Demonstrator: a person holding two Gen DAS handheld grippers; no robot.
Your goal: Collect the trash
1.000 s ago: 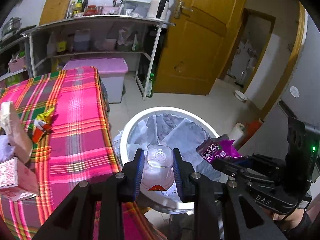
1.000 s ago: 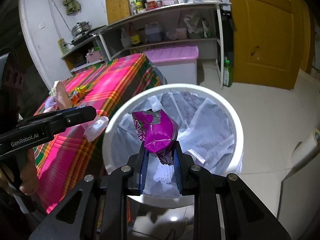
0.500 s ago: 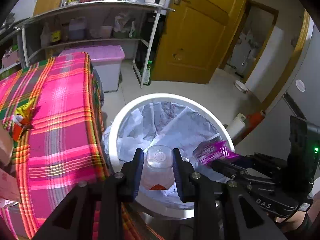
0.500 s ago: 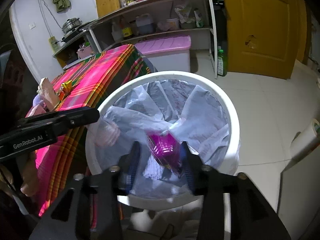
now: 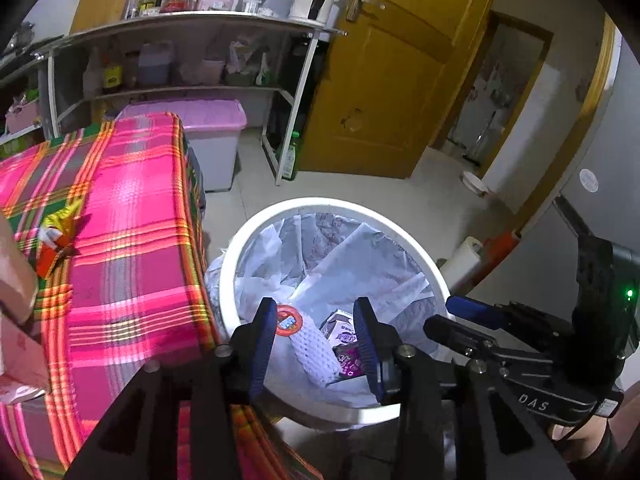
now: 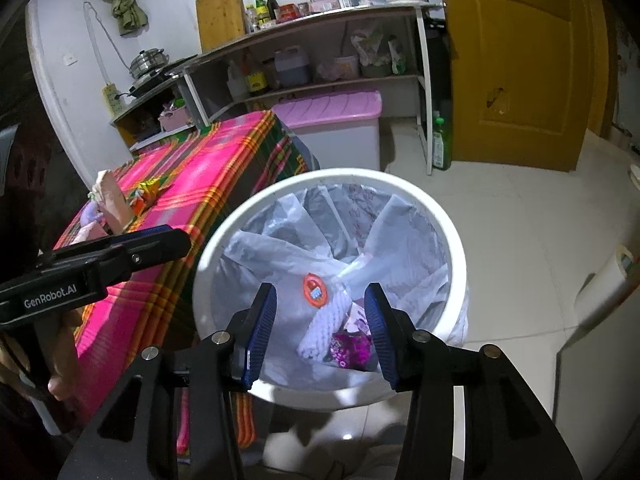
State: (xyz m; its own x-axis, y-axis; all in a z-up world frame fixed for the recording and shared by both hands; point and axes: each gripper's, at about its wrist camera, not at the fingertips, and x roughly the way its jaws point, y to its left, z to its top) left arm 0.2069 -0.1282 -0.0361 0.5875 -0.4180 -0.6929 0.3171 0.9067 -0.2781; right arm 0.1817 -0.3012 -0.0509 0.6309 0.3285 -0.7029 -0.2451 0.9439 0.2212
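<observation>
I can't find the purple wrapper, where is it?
In the right wrist view the purple wrapper lies at the bottom of the white bin, beside the white foam net, below the open right gripper.

Landmark: white bin point(image 5: 404, 236). Its near rim is covered by the left gripper point(image 5: 316, 336) body; bin floor hidden under liner and trash. Purple wrapper point(image 6: 352, 346) inside is partly behind the right gripper point(image 6: 320, 330) finger; print illegible. Worktop point(image 5: 132, 240), left of bin, is cut by the frame edge. Carton point(image 5: 14, 276) on it is cropped, blurred. Shelf bottles beyond bin: labels unreadable.
</observation>
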